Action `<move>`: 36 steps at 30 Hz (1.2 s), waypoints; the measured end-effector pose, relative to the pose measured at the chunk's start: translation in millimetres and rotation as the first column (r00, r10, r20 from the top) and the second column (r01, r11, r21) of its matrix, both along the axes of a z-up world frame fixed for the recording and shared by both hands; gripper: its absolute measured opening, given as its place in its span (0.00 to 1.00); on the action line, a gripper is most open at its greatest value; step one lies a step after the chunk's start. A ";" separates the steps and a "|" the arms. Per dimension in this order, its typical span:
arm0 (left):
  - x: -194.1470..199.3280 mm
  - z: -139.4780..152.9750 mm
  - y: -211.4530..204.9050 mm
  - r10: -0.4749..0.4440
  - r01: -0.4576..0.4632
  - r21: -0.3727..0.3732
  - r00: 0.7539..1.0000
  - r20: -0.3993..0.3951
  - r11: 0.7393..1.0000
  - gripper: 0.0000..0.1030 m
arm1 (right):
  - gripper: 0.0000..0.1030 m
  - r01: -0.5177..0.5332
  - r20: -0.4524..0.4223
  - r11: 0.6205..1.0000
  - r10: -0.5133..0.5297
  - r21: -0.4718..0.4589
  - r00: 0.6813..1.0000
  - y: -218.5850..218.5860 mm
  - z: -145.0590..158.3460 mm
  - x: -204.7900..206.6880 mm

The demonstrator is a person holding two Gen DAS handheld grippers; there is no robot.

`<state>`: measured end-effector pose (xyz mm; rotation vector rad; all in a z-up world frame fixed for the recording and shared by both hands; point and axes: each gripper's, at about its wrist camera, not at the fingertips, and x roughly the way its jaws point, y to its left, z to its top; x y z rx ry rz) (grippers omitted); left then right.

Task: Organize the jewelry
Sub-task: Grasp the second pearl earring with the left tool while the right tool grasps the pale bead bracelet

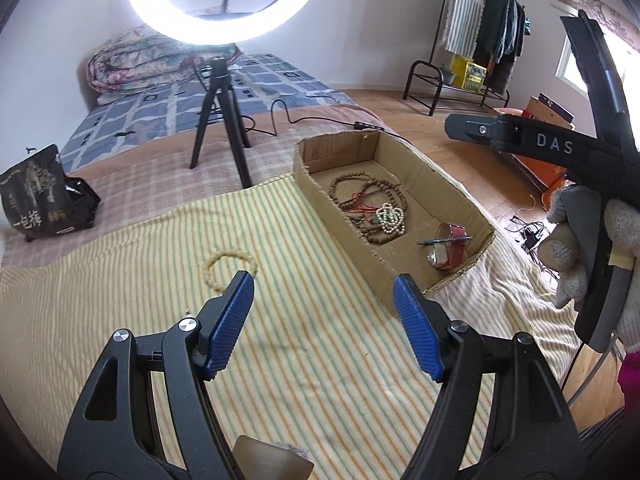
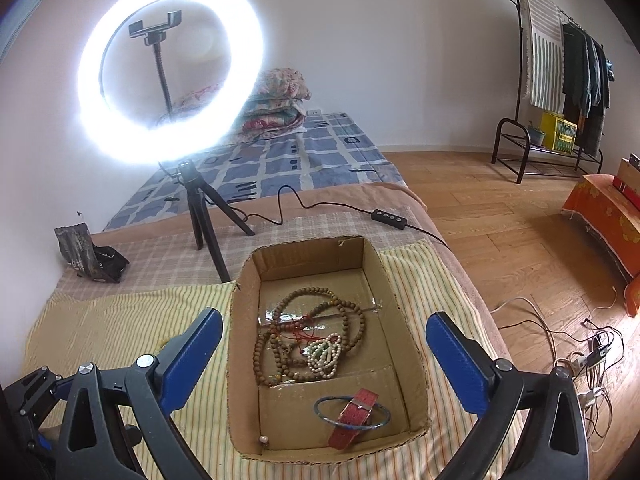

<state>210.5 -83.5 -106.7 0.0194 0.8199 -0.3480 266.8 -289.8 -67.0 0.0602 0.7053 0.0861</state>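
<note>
A cardboard box (image 1: 308, 184) (image 2: 244, 320) sits on a striped cloth on the bed. It holds brown bead necklaces (image 1: 352, 188) (image 2: 352, 320), a white pearl strand (image 1: 390, 218) (image 2: 324, 356), a red-strap watch (image 1: 450, 246) (image 2: 354, 416) and a thin blue bangle (image 2: 320, 412). A cream bead bracelet (image 1: 212, 268) lies on the cloth left of the box. My left gripper (image 1: 324, 292) is open and empty, just in front of the bracelet. My right gripper (image 2: 324, 334) is open and empty, above the box's near end.
A ring light on a black tripod (image 1: 218, 120) (image 2: 200, 216) stands behind the box, its cable and controller (image 2: 388, 216) trailing right. A black bag (image 1: 40, 196) (image 2: 88, 256) lies at left. Wooden floor with loose cables (image 2: 580, 356) and a clothes rack (image 2: 560, 80) are at right.
</note>
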 end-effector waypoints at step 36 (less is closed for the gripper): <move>-21.7 -61.1 117.0 0.147 -0.148 -0.033 0.989 -0.025 0.988 0.61 | 0.83 -0.284 -0.124 0.958 0.287 0.040 0.950 129.4 -36.9 -3.8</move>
